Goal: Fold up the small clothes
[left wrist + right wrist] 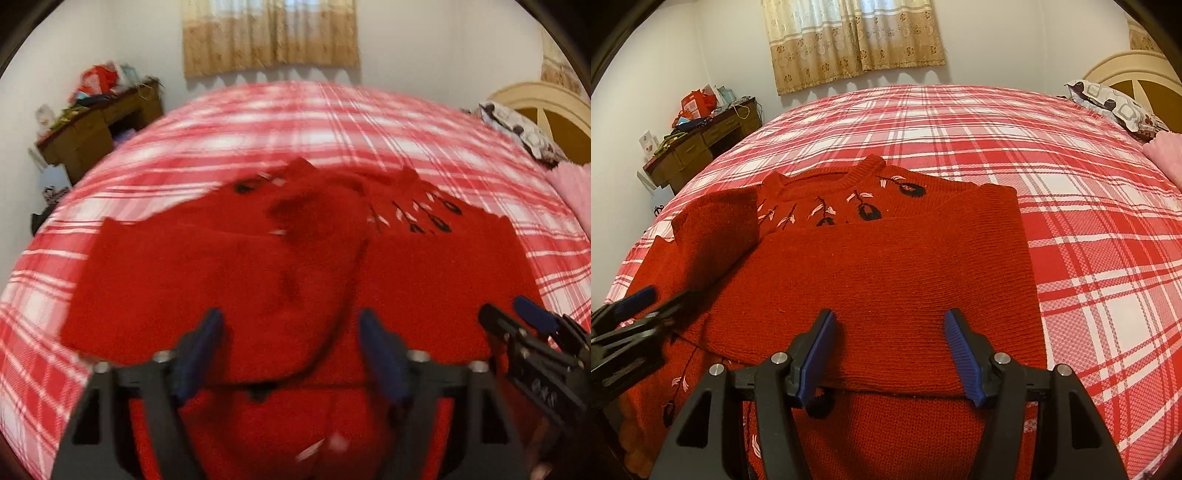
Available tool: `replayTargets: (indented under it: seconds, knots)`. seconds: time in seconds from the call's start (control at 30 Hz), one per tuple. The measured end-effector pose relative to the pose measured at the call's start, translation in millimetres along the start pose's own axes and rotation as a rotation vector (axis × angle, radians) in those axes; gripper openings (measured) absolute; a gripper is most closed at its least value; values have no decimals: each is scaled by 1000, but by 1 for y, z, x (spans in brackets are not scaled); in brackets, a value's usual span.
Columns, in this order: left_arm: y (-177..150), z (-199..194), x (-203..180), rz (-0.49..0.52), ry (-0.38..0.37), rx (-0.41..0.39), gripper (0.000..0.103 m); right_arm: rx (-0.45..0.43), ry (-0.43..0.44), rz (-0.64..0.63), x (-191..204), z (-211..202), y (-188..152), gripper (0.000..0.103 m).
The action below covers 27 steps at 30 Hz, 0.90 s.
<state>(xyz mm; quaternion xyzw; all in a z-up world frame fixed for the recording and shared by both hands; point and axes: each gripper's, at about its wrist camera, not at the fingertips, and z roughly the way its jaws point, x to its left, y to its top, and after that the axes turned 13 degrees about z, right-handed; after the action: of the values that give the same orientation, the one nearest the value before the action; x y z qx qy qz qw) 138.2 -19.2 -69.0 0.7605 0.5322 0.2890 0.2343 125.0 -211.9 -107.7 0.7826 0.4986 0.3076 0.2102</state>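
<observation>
A bed [1071,184] fills most of both views, spread with a red-and-white plaid cover, a patterned pillow [1115,103] at its far right corner against a cream headboard [1126,70]. On the near part of the cover lies the red knitted sweater [886,277], its round collar pointing toward the far wall and a band of embroidered black-and-pink flowers across the chest; both sleeves are folded in over the body, the right one lying flat across the front and the left one lapping over the collar side. Beyond the bed, a beige flowered curtain [849,40] hangs on the white wall, and a cluttered wooden desk [698,147] stands in the left corner. The left gripper [291,354] hovers over the lower middle of the sweater with its jaws standing wide apart and nothing between the blue pads; its view is blurred. The right gripper [890,354] sits just above the folded sleeve near the hem, jaws roughly half spread, the pads clear of the knit and holding nothing.
</observation>
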Motion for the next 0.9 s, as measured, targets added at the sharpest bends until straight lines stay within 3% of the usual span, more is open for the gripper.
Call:
replayTargets:
  seconds: [0.13, 0.23, 0.33, 0.4, 0.5, 0.7, 0.77, 0.8, 0.9]
  knots:
    - [-19, -18, 21, -25, 40, -1, 80, 25, 13, -19, 3, 2, 2, 71]
    - [-34, -20, 41, -68, 82, 5, 80, 57, 10, -23, 7, -1, 6, 71]
    - [-51, -11, 54, -107, 94, 37, 80, 65, 196, 97, 4, -21, 19, 71]
    - [-61, 0, 60, -140, 94, 68, 81, 61, 237, 135, 10, -25, 29, 71]
    - [-62, 1, 70, -218, 42, 43, 83, 91, 236, 89, 35, -9, 38, 71]
    - [-63, 4, 67, -207, 48, 48, 88, 134, 138, -57, 84, 41, 20, 69]
    - [-63, 5, 67, -215, 37, 46, 90, 92, 93, -125, 95, 39, 16, 49]
    - [-63, 5, 68, -218, 33, 45, 90, 92, 84, -153, 100, 39, 15, 29]
    - [-66, 4, 72, -224, 30, 42, 91, 95, 99, -176, 107, 34, 21, 10]
